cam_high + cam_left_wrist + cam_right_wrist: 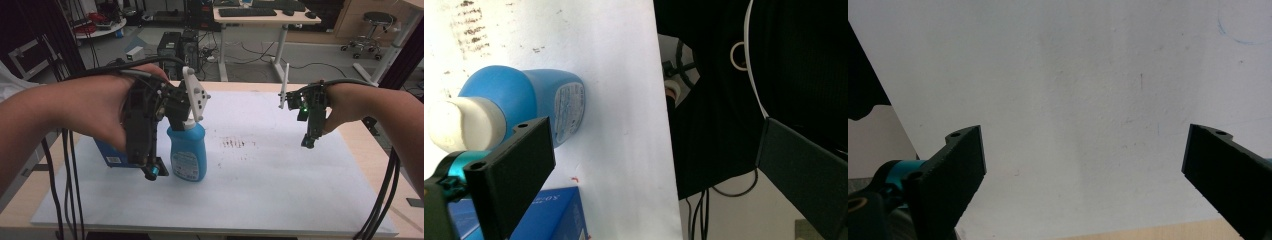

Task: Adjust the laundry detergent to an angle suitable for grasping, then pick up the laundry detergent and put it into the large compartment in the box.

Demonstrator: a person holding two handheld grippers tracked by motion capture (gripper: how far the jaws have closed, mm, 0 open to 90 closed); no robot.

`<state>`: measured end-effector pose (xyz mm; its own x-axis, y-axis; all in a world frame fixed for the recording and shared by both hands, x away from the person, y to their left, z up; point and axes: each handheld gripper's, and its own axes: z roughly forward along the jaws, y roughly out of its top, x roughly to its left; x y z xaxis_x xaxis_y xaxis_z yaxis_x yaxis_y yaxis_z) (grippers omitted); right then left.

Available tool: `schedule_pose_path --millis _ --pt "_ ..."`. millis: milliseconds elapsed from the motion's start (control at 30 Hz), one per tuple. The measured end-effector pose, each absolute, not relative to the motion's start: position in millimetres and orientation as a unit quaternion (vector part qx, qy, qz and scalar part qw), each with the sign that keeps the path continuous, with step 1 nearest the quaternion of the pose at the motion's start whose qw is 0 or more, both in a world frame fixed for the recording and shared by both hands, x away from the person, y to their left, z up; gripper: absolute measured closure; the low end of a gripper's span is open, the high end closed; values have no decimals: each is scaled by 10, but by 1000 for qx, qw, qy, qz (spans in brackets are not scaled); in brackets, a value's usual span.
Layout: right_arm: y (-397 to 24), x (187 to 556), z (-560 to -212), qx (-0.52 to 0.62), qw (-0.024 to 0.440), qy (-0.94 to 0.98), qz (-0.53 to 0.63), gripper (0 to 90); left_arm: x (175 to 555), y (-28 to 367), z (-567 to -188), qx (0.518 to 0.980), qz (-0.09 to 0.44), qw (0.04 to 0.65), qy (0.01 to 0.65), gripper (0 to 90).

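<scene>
Bottle (188, 150) beside left hand-held gripper (150, 167)

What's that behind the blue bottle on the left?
A blue box lies on the white sheet behind the blue bottle. The left gripper and hand cover most of it.

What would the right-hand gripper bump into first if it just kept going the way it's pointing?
Probably just the bare white mat. The right gripper points down at it with jaws open and nothing between or ahead of them; how far off the mat lies is hard to judge.
</scene>
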<state>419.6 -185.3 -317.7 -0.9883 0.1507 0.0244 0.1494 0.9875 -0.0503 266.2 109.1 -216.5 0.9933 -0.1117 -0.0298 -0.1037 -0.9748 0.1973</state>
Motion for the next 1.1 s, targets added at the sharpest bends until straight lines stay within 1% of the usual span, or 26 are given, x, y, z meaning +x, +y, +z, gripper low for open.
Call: schedule_pose_path --millis 667,833,1100 --pt "-1785 4268 -3235 -67 12 -997 29 27 2710 1119 -2180 993 -20 106 -53 23" --pt "-1821 4275 -3166 -70 4 -997 16 27 2689 1111 -2150 993 -18 106 -53 23" --pt "-1847 4250 -3162 -72 4 -997 21 27 2700 1110 -2146 993 -15 104 -54 23"
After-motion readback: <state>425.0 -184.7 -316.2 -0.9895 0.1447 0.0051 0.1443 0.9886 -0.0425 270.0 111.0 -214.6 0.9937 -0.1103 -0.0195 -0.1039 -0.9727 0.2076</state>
